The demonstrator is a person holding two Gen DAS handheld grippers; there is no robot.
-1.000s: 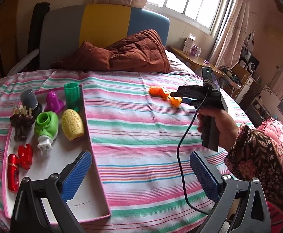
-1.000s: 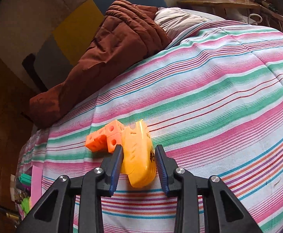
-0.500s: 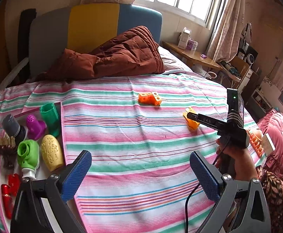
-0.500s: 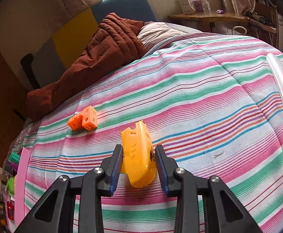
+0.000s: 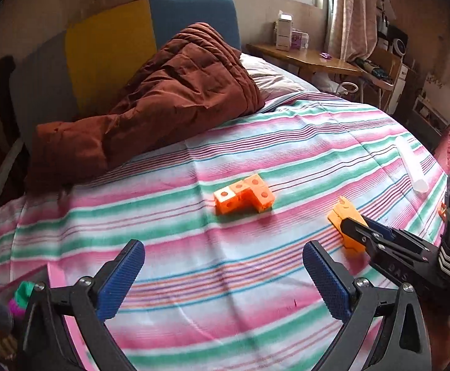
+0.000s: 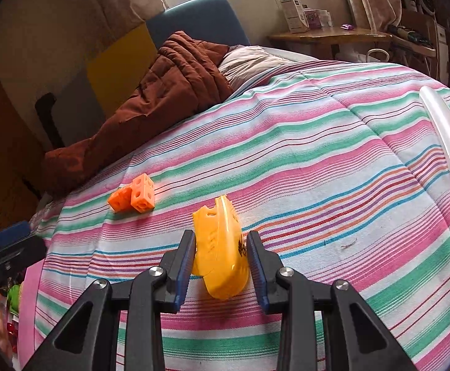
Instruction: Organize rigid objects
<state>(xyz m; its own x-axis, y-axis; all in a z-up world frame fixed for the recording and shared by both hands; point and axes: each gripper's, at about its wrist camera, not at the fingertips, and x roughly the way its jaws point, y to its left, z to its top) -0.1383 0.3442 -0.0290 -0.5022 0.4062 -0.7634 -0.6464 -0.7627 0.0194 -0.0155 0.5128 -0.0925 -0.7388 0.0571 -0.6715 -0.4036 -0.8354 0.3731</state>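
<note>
The striped pink, green and white bedspread (image 5: 255,142) now fills the left view; the pink tray (image 5: 58,273) of sorted toys has slid off to the near-left edge. The left gripper (image 5: 223,273), spread and empty, has swung toward the orange L-shaped cube block (image 5: 244,198), probably its next pick. The right gripper (image 6: 220,261) pinches the yellow-orange curved plastic shell (image 6: 220,247), lifted at near right, ready for the tray.

Left gripper (image 5: 223,273) jaws wide apart and empty; right gripper (image 6: 220,262) clamped, angled downward.
</note>
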